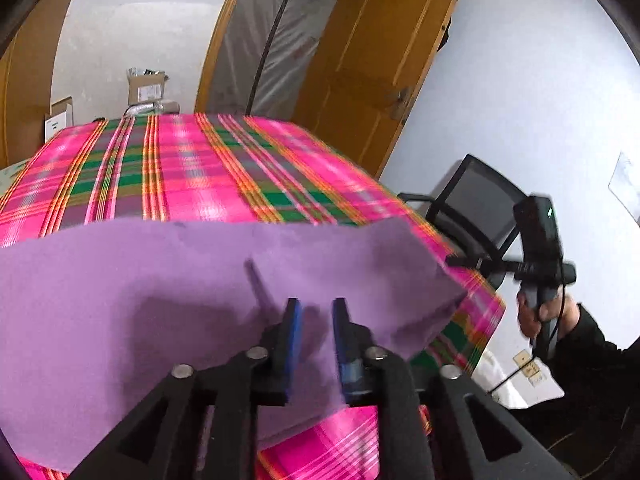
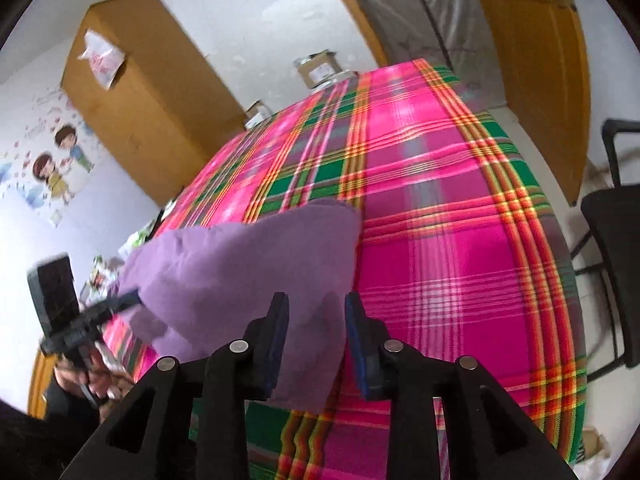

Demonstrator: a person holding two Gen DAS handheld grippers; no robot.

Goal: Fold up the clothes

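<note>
Although the purple cloth lies on the plaid-covered table near its front edge, it is not yet a finished fold: in the right wrist view its far part bulges up instead of lying flat, and its right end reaches the table's corner. How many folds it already carries cannot be told from either view. The left gripper stands over the cloth's near edge with its jaws partly apart; cloth shows in the gap, but the blue pads do not appear to press on it. The right gripper is likewise part open, with the cloth's corner lying between its jaws, apparently unclamped. Judged from this, the garment has been laid down and released; smoothing and probably a further fold remain. An office chair stands beside the table.
</note>
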